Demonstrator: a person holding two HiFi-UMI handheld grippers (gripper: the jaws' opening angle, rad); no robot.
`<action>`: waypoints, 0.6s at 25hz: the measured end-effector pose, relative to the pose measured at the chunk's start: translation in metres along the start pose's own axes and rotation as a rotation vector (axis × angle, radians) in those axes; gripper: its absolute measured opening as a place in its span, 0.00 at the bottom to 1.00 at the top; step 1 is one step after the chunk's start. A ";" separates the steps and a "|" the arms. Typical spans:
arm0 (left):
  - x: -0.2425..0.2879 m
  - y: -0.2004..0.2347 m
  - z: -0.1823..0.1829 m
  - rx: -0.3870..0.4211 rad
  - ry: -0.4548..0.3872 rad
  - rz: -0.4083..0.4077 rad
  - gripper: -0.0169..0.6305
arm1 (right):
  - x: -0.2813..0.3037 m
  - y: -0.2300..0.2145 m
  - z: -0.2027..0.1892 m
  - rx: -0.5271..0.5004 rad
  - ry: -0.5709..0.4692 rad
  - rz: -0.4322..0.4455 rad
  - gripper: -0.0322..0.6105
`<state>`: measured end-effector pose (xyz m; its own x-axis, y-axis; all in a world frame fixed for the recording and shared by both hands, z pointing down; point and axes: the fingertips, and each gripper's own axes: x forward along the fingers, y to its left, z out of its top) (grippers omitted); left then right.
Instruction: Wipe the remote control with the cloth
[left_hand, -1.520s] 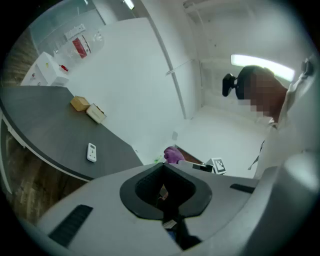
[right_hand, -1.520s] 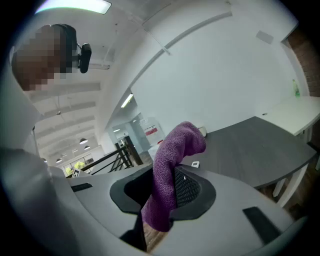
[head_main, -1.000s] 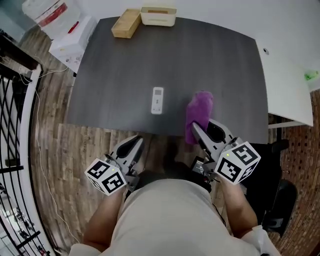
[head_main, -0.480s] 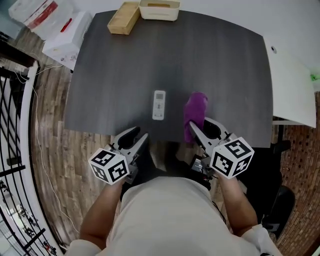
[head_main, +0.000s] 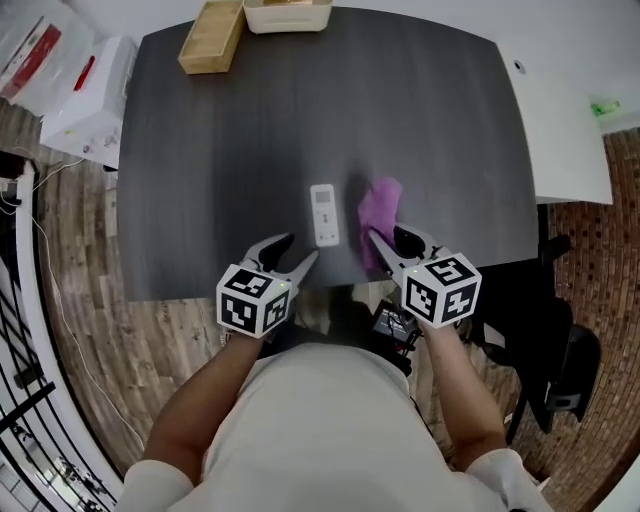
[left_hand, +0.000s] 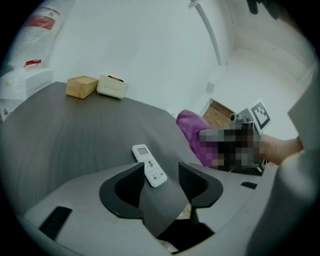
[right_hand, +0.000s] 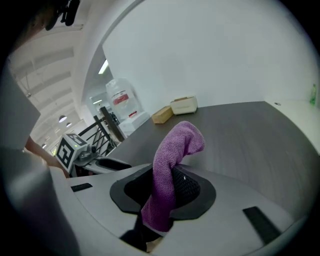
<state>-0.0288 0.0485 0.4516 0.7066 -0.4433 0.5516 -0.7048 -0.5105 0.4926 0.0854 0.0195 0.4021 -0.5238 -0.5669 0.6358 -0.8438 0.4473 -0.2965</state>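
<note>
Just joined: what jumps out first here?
A purple terry cloth is clamped in the right gripper at the dark grey table's near edge. Beside it a slim white remote control lies flat, just ahead of the left gripper, whose jaws have just been opening, nothing between them.

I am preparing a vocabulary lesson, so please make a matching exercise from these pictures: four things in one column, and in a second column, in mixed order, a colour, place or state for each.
Things:
1 remote control
2 cloth
3 wooden box
4 table

Descriptions:
A purple, clamped in the right hand-held gripper
B dark grey
C white, lying flat on the table, buttons up
D light brown, at the far edge beside a white container

Pairs: 1-C; 2-A; 3-D; 4-B
</note>
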 end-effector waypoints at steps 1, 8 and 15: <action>0.006 0.003 -0.001 0.012 0.014 -0.004 0.32 | 0.007 0.000 -0.002 -0.003 0.013 -0.008 0.20; 0.050 0.025 -0.010 -0.012 0.104 0.072 0.32 | 0.061 0.001 0.003 -0.046 0.089 0.037 0.20; 0.073 0.028 -0.017 -0.005 0.184 0.126 0.32 | 0.101 0.003 0.009 -0.067 0.149 0.112 0.20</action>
<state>0.0019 0.0145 0.5170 0.5896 -0.3611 0.7225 -0.7876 -0.4553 0.4152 0.0290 -0.0431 0.4592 -0.5871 -0.4040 0.7014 -0.7687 0.5498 -0.3267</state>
